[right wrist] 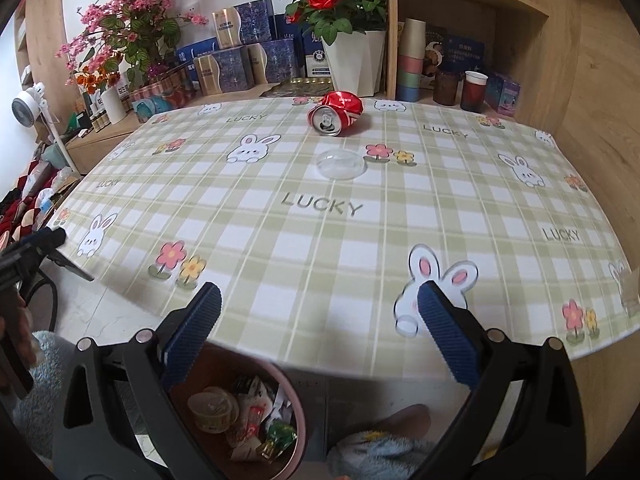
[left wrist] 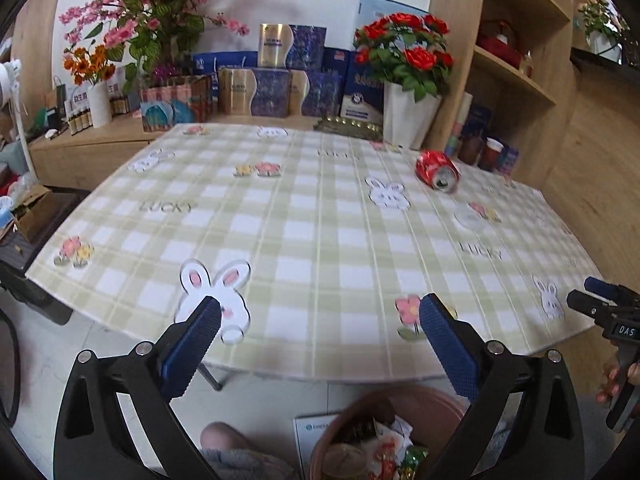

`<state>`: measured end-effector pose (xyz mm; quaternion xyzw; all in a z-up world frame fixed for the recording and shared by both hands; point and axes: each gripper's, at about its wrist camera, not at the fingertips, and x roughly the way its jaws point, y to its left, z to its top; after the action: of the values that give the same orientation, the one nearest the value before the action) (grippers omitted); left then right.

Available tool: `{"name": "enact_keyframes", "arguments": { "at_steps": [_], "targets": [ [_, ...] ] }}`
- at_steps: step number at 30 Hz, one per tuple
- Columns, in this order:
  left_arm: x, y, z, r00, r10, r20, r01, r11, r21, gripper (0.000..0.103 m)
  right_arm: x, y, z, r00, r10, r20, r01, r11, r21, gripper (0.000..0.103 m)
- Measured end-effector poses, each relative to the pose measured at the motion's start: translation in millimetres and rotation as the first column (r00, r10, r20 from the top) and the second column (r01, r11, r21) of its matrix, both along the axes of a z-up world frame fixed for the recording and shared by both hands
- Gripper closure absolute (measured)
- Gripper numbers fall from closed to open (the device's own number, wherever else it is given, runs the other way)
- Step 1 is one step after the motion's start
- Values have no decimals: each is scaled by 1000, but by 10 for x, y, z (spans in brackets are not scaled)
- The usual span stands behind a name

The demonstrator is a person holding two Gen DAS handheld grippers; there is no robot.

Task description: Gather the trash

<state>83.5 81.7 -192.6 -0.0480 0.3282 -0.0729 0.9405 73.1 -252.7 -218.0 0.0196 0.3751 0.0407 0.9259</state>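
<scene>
A crushed red soda can (right wrist: 337, 115) lies on its side at the far side of the table; it also shows in the left wrist view (left wrist: 437, 170). A clear plastic dome lid (right wrist: 341, 164) lies just in front of it, faint in the left wrist view (left wrist: 471, 217). A brown trash bin (right wrist: 294, 408) with wrappers and a cup stands on the floor below the near table edge, also in the left wrist view (left wrist: 424, 400). My left gripper (left wrist: 320, 312) is open and empty above the near edge. My right gripper (right wrist: 320, 300) is open and empty there too.
The table (right wrist: 320, 240) wears a green checked cloth with rabbits. Behind it stand a white pot of red roses (right wrist: 354, 62), blue and gold boxes (right wrist: 240, 60), pink flowers (right wrist: 120, 20) and wooden shelves with cups (right wrist: 472, 90). A fan (right wrist: 28, 100) stands left.
</scene>
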Motion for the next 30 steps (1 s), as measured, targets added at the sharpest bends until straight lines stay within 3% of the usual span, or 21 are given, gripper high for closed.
{"name": "enact_keyframes", "arguments": {
  "at_steps": [9, 16, 26, 29, 30],
  "targets": [
    [561, -73, 135, 1000, -16, 17, 16, 1000, 25, 6, 961, -112, -68, 999, 27, -33, -28, 999, -36, 6],
    [1042, -258, 125, 999, -42, 9, 42, 999, 15, 6, 1845, -135, -342, 992, 3, -123, -10, 999, -51, 6],
    [1725, -628, 87, 995, -100, -17, 100, 995, 7, 6, 2461, -107, -621, 973, -10, -231, -6, 997, -71, 7],
    [1892, -776, 67, 991, -129, -35, 129, 992, -12, 6, 2494, -94, -577, 975, 19, -221, -35, 997, -69, 19],
    [1942, -817, 63, 989, -138, -42, 137, 990, -22, 6, 2497, -88, -558, 975, 31, -221, -48, 996, -69, 29]
  ]
}}
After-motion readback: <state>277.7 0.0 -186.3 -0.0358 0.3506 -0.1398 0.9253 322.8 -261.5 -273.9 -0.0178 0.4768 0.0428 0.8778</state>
